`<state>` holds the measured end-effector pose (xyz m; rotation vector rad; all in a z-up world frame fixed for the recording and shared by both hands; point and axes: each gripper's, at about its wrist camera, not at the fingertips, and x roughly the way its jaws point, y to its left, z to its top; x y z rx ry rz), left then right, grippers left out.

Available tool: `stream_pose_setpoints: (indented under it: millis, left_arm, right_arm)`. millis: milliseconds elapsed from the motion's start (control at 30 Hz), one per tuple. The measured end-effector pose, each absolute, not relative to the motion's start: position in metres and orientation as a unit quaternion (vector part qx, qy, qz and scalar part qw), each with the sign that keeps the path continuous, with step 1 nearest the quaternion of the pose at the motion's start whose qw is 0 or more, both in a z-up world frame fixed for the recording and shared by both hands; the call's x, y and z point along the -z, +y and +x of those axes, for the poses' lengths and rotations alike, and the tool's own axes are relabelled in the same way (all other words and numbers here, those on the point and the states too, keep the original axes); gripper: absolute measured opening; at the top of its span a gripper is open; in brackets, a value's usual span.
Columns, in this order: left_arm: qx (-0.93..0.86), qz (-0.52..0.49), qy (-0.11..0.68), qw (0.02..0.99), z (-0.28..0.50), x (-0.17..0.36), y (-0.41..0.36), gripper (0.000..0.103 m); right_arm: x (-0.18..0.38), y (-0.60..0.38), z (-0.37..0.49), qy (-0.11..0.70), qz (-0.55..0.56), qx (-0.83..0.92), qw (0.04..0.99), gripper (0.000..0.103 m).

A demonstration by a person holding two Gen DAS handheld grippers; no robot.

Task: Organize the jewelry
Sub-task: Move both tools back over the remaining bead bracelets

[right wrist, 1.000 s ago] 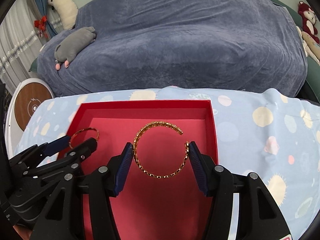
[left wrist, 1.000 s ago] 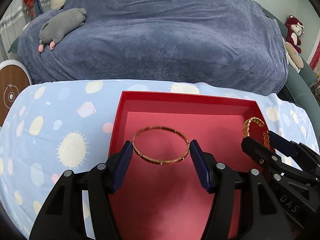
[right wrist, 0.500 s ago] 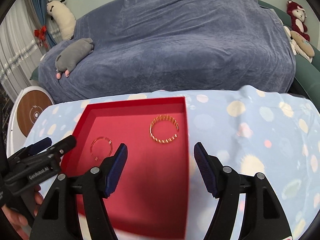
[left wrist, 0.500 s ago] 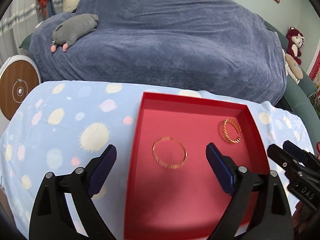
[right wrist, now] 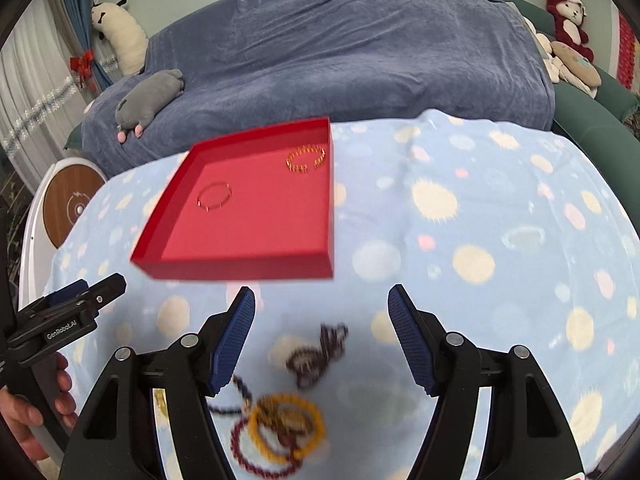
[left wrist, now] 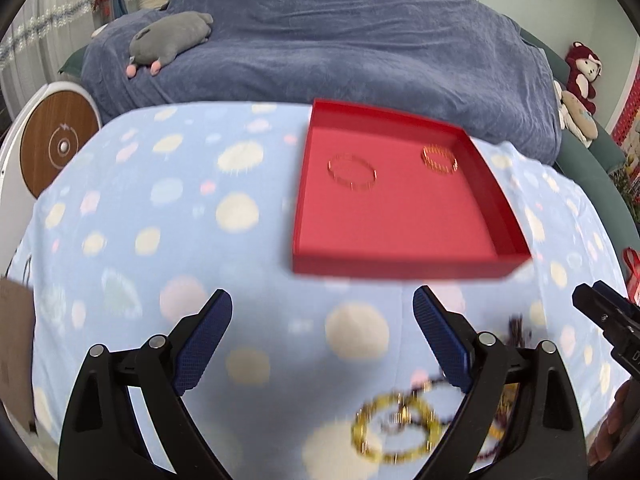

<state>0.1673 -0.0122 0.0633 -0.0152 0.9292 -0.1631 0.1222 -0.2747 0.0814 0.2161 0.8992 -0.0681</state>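
Now both the left gripper (left wrist: 322,332) and right gripper (right wrist: 321,326) stand released, empty, over the blanket (right wrist: 480,240); 2 gold bracelets (right wrist: 215,196) lie inside the red tray (right wrist: 240,270), tangled beaded bracelets (right wrist: 280,428) nearer.

A home bedroom: blanket-covered bed (right wrist: 340,52), plush toys (right wrist: 566,20), curtains (right wrist: 36,92)

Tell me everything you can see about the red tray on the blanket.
The red tray is a shallow, square, open-topped box with low straight walls and a matte, paler red floor, probably card. It lies flat on the spotted blue blanket. Two gold bracelets lie apart inside near its far end: a thin bangle and a chunkier open cuff. Neither gripper touches it.
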Motion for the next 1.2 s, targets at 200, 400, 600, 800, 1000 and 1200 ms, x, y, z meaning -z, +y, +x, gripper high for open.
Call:
stream_pose_setpoints:
  millis: [200,400,600,800,1000,1200]
  left_arm:
    - [0.076,-0.007,0.466,0.882,0.128,-0.044,-0.009,0.088]
    - [0.078,0.01,0.484,0.872,0.099,-0.016,-0.014,0.086]
    - [0.07,0.015,0.496,0.865,0.089,0.005,-0.017,0.069]
    - [0.066,0.015,0.491,0.869,0.09,0.006,-0.022,0.056]
    - [0.089,0.019,0.488,0.868,0.089,0.003,-0.029,0.016]
    - [0.101,0.0,0.484,0.869,0.081,-0.005,-0.022,0.009]
  right_arm:
    - [-0.068,-0.269,0.077,0.441,0.11,0.044,0.889,0.066]
    - [-0.047,-0.26,0.039,0.461,0.108,0.044,0.88,0.066]
    - [-0.027,-0.258,0.018,0.481,0.126,0.046,0.866,0.066]
    - [-0.022,-0.255,0.014,0.488,0.128,0.044,0.862,0.066]
    - [-0.018,-0.251,0.014,0.493,0.124,0.042,0.86,0.066]
    - [-0.017,-0.251,0.012,0.491,0.124,0.042,0.861,0.066]
